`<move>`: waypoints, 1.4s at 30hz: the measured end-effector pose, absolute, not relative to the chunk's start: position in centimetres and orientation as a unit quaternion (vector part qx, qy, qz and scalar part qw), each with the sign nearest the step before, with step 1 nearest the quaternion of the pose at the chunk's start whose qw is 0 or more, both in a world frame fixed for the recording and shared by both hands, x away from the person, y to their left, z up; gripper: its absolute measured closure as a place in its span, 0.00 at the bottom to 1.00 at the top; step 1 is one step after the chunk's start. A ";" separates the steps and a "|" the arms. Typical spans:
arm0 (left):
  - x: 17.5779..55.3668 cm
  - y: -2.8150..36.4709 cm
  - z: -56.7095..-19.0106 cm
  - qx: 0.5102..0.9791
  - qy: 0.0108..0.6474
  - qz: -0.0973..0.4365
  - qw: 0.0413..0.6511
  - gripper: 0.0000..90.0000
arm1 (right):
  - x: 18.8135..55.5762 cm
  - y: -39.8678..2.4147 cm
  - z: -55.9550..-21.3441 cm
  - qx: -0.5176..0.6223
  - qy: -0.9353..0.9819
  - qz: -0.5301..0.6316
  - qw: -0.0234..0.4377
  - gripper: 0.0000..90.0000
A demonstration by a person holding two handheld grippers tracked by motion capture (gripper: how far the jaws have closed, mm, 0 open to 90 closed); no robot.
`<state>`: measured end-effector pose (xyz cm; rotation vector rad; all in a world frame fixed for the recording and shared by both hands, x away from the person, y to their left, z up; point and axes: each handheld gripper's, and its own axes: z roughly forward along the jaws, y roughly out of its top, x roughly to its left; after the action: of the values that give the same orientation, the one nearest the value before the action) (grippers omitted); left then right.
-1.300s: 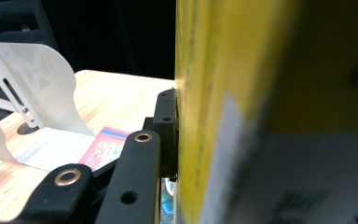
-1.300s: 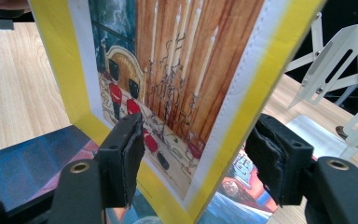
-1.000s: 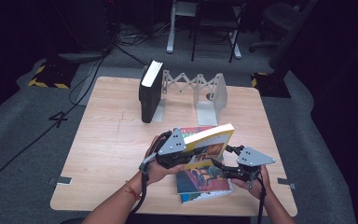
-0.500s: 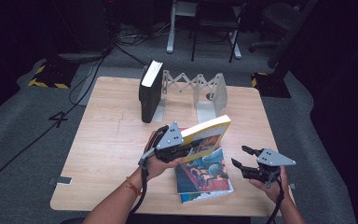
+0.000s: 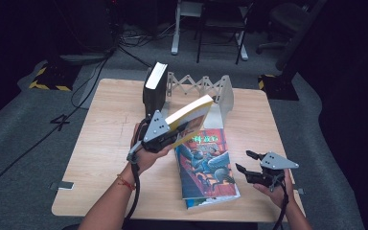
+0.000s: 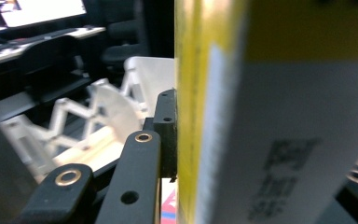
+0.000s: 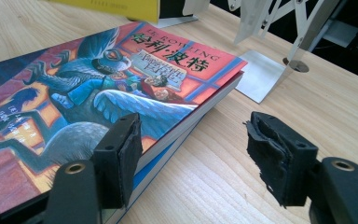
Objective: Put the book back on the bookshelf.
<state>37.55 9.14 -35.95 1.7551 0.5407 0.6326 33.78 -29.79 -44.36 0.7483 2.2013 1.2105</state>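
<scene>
Yellow-covered paperback (image 5: pixel 188 120) held aloft over the middle of the tabletop (image 5: pixel 105 134), tilted with page block up and far end toward 1 o'clock, just short of the white accordion book rack (image 5: pixel 206 88). Pinched near its lower corner by the left tool (image 5: pixel 165 139), jaws pressed on both covers; seen in the left gripper view as a yellow spine (image 6: pixel 189 112) hard against one black jaw. Probably moderate in weight, stiff enough across its thickness, yet glossy cover likely slippery and a corner grip invites sagging or twisting. Better hold judged nearer the spine and closer to mid-length.

Directly below, at 5 o'clock from it, a second paperback with a colourful illustrated cover (image 5: pixel 206 167) lying flat. Looks thicker and heavier; lifting probably calls for jaws across the long edge.

At 3 o'clock from that flat book, right tool (image 5: pixel 246 162) spread, nothing between the jaws, one pad (image 7: pixel 121 158) just beside the book's edge.

At 11 o'clock on the tabletop, a dark hardback (image 5: pixel 154 88) standing upright in the rack's left end.
</scene>
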 end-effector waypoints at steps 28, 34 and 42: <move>43.3 12.8 -40.6 0.695 0.396 0.333 0.499 0.83 | 33.8 -29.1 -44.7 0.265 0.821 0.439 0.249 0.40; 44.3 12.3 -41.5 0.680 0.427 0.337 0.492 0.83 | 33.7 -29.2 -44.8 0.266 0.822 0.437 0.251 0.40; 45.1 12.2 -42.1 0.664 0.444 0.340 0.496 0.83 | 33.7 -29.1 -44.8 0.263 0.824 0.434 0.255 0.40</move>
<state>45.11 12.15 -42.14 1.6098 1.0762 0.8233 33.69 -29.12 -44.75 0.7133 2.2367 1.1776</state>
